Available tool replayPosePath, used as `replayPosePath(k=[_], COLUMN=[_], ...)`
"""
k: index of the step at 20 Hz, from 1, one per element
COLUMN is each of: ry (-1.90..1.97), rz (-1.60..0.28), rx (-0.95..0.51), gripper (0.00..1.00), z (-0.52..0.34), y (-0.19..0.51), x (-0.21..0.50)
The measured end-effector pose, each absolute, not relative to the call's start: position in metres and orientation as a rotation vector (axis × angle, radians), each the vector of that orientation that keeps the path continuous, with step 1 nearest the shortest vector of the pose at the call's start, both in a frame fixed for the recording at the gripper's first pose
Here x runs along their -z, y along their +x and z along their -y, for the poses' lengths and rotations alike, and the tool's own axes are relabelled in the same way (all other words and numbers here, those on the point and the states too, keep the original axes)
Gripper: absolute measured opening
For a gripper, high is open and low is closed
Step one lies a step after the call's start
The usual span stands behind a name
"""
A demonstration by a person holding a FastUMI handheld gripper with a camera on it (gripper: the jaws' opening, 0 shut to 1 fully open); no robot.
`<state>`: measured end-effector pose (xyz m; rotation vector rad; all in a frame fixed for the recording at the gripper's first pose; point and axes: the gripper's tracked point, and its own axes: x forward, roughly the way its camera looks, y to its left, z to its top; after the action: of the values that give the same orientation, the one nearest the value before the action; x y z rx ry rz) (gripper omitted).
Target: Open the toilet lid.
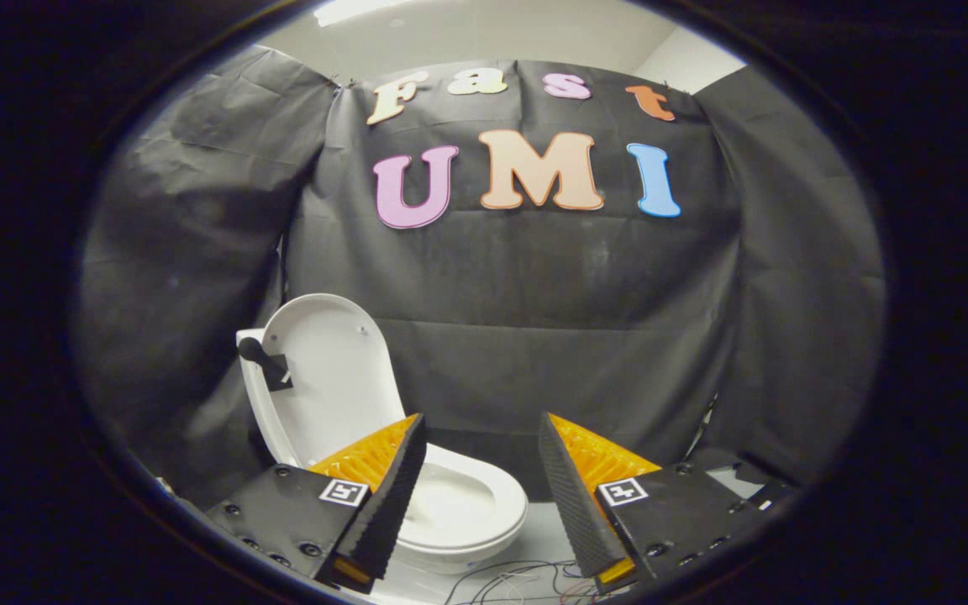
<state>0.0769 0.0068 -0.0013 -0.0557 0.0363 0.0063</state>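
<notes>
- The gripper (481, 445) has its fingers (383, 504) spread wide apart, nothing caught between them, just air.
- The toilet (459, 504) sits just ahead of the fingers, off toward the left one, so that finger covers part of the bowl's near side.
- The toilet lid (328, 370) is already up, standing nearly upright behind the bowl and leaning back toward the black cloth wall (534, 319).
- There's a small black handle-looking piece (264, 360) stuck on the lid's left edge; can't tell exactly what it is.
- The seat ring (501, 496) is down on the bowl, white like everything else on it.
- The right finger (572, 496) is well clear of the toilet, with only the wall beyond it.
- Some thin loose wires (518, 580) lie on the pale floor (547, 525) between the fingers, in front of the bowl.
</notes>
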Motion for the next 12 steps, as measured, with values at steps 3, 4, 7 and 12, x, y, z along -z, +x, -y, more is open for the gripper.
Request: replayPosePath(k=[3,4,7,12], ry=[-0.056,-0.055,-0.051,-0.079], rz=[-0.045,-0.043,-0.031,-0.025], rx=[-0.015,-0.015,-0.014,0.003], gripper=[0.84,0.84,0.84,0.85], z=[-0.0088,-0.0087,-0.0087,-0.0055], y=[0.0774,0.0771,0.0759,0.0776], x=[0.0023,0.0017,-0.0002,-0.0031])
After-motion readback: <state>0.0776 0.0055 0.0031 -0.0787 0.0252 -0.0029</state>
